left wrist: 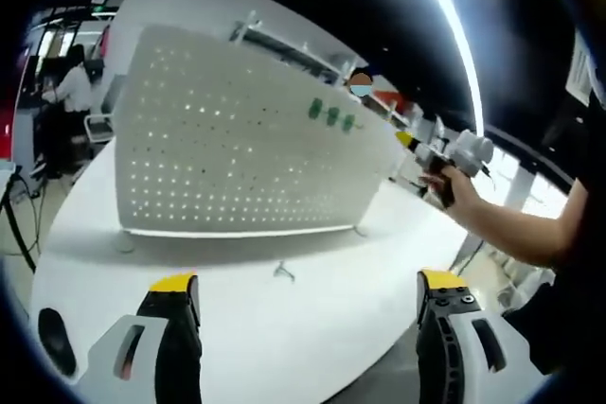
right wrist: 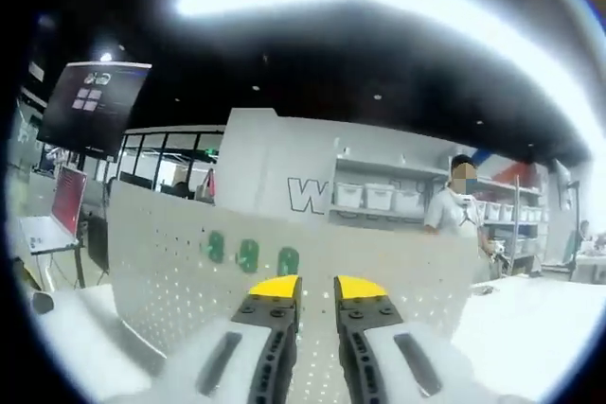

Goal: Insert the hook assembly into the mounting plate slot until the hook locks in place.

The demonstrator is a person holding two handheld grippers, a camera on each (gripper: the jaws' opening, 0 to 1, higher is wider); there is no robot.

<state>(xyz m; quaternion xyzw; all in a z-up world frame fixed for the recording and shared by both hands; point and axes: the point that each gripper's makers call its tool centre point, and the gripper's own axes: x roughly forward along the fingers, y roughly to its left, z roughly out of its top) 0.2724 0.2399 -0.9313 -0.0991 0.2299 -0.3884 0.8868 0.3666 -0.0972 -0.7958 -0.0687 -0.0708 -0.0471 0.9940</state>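
White pegboard mounting plate (left wrist: 237,139) stands upright on white round table (left wrist: 312,328), three green pegs (left wrist: 331,116) near its upper edge. Small metal hook (left wrist: 283,272) lies on table just in front of plate, between left gripper (left wrist: 308,295) jaws in view, untouched. Left jaws wide apart, empty, low over table edge. Right gripper (left wrist: 445,163) raised beside plate's far end, person's hand (left wrist: 464,198) and forearm behind it. Right gripper view: jaws nearly closed, narrow gap, nothing visible between, aimed at plate (right wrist: 189,272) below pegs (right wrist: 248,254). Shelves (right wrist: 379,198) and person (right wrist: 458,210) stand behind.
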